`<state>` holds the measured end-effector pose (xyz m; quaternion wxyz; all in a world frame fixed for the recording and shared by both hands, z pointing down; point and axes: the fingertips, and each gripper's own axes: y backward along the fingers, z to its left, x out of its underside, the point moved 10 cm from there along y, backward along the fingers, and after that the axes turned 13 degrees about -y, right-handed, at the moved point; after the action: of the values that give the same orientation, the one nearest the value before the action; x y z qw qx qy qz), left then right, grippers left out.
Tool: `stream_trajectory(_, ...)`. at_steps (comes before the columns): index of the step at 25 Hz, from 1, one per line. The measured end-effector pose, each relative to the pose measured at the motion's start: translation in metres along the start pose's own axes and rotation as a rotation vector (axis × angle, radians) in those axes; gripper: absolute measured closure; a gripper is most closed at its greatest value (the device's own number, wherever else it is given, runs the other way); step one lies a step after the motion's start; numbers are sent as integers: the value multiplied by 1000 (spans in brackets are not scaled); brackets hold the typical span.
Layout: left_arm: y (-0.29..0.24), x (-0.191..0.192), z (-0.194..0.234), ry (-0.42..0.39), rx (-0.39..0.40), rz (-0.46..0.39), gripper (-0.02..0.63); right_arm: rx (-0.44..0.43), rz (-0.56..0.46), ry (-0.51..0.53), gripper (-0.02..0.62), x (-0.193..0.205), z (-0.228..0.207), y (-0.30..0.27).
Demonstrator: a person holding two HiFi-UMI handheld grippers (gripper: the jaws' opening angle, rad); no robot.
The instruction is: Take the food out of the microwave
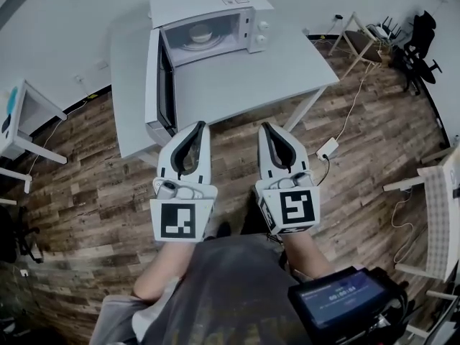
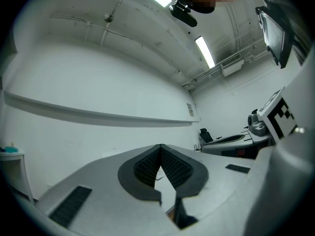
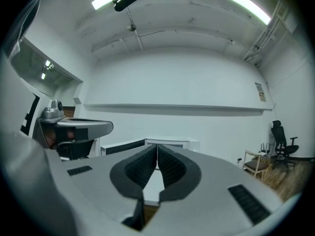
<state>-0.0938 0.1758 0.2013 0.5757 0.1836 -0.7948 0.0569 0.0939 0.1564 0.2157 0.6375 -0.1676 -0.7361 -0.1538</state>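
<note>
Left tongs (image 1: 200, 126) and right tongs (image 1: 265, 126) are closed, empty.

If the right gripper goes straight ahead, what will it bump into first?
Probably the microwave: the shut right gripper points level across the table at its open front. Depth is hard to judge.

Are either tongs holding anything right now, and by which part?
Nothing is held. Left tongs and right tongs are both shut and empty; the food sits inside the open microwave.
</note>
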Motion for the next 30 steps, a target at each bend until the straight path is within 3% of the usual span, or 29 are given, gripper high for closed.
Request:
stream_trajectory(5, -37, 5, -3, -4, -29, 28, 598, -25, 7, 40, 586, -3, -27, -25)
stream_trajectory(15, -115, 19, -5, -18, -112, 100, 598, -132, 53, 4, 586, -5, -91, -101)
stream_trajectory(30, -175, 12, -12, -55, -288, 128, 598, -327, 53, 7, 586, -20, -142, -170)
